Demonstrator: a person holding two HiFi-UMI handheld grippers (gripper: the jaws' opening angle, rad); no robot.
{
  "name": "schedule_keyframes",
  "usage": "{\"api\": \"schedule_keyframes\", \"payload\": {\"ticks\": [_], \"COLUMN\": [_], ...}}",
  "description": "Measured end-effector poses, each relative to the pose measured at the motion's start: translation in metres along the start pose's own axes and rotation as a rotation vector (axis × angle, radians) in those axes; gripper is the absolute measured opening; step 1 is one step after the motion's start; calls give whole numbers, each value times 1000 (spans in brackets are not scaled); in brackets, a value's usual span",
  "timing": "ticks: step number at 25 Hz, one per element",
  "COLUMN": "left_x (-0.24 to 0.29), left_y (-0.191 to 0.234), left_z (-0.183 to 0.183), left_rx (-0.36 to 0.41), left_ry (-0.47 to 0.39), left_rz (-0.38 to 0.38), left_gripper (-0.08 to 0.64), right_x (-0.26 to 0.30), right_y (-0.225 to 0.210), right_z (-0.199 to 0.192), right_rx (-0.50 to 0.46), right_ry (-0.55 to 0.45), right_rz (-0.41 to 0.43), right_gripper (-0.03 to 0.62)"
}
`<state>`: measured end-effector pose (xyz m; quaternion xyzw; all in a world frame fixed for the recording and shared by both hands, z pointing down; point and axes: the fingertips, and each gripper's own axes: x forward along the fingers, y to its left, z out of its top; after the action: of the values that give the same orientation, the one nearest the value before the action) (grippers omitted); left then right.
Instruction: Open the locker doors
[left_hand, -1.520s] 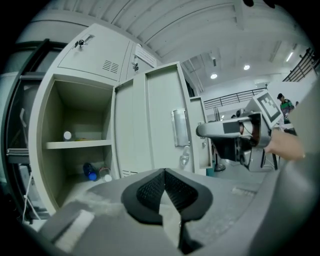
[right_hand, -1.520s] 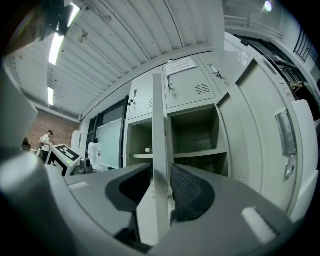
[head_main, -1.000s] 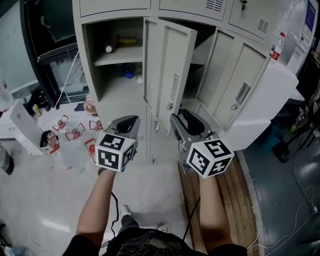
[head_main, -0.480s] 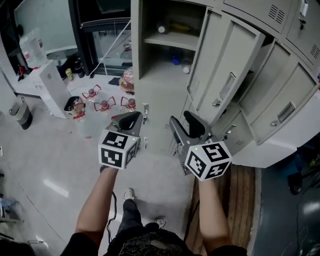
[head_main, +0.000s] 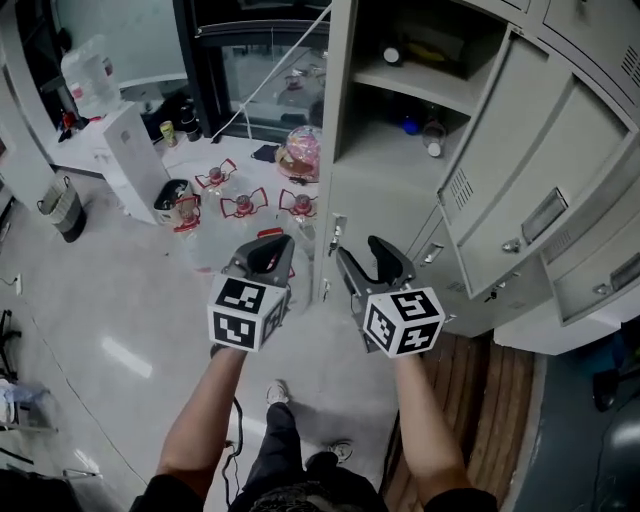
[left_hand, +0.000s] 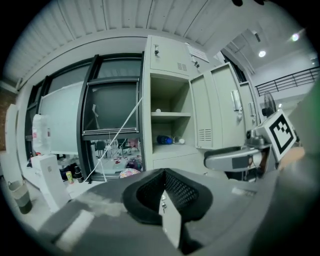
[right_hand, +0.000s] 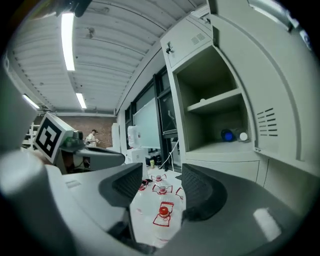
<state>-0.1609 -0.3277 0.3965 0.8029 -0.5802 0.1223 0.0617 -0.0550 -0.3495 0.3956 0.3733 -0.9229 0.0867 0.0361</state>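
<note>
The grey lockers (head_main: 395, 190) fill the head view's upper right. The left column's upper compartment (head_main: 425, 95) stands open, with bottles on its shelves, and its door (head_main: 530, 170) is swung out to the right. Below it is a shut lower door with a small latch (head_main: 336, 233). My left gripper (head_main: 268, 252) is shut on nothing, just left of that latch. My right gripper (head_main: 362, 258) is open and empty in front of the lower doors; its jaws have just been opening. The left gripper view shows the open compartment (left_hand: 170, 120), and the right gripper view shows it too (right_hand: 215, 110).
Several water bottles with red labels (head_main: 245, 203) stand on the floor left of the lockers, beside a pink bundle (head_main: 303, 152), a white box (head_main: 130, 150) and a bin (head_main: 65, 210). A wooden pallet (head_main: 500, 400) lies at lower right. A person (right_hand: 93, 137) stands far off.
Both grippers have sunk from the open doors to the lower-left locker front, and the lockers have slid up and right in the head view. The right jaws stand wider apart.
</note>
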Motion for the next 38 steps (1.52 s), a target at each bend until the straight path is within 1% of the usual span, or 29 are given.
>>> {"api": "schedule_keyframes", "payload": {"ticks": [10,14,17,19,23,28,35,38], "left_x": [78,105,119,125,135,142,143,146], "left_y": [46,53,52,53,57,52,62,65], "left_z": [-25,-45,-63,-79,-107,-129,-165,-178], "left_rx": [6,42,82,91,72,65,71,78], "left_ry": [4,17,3,9,37,26,17,14], "left_rz": [-101,-118,-133,-134,-129,-133,-104,-83], "left_gripper": [5,4,3,5,4,3,3,3], "right_x": [101,128,144,155,175,196,217,223], "right_y": [-33,-48,-63,-69,-80,-97,-111,-113], "right_z": [-66,-89,-110,-127,-157,-185,-211,-215], "right_rx": [36,13,0,-1,3,22,-46,-55], "right_ry": [73,81,81,83,84,71,65,58], "right_rz": [-87,-100,-113,-116,-120,-127,-166,-147], "right_gripper": [242,242,242,242,242,242,242,242]}}
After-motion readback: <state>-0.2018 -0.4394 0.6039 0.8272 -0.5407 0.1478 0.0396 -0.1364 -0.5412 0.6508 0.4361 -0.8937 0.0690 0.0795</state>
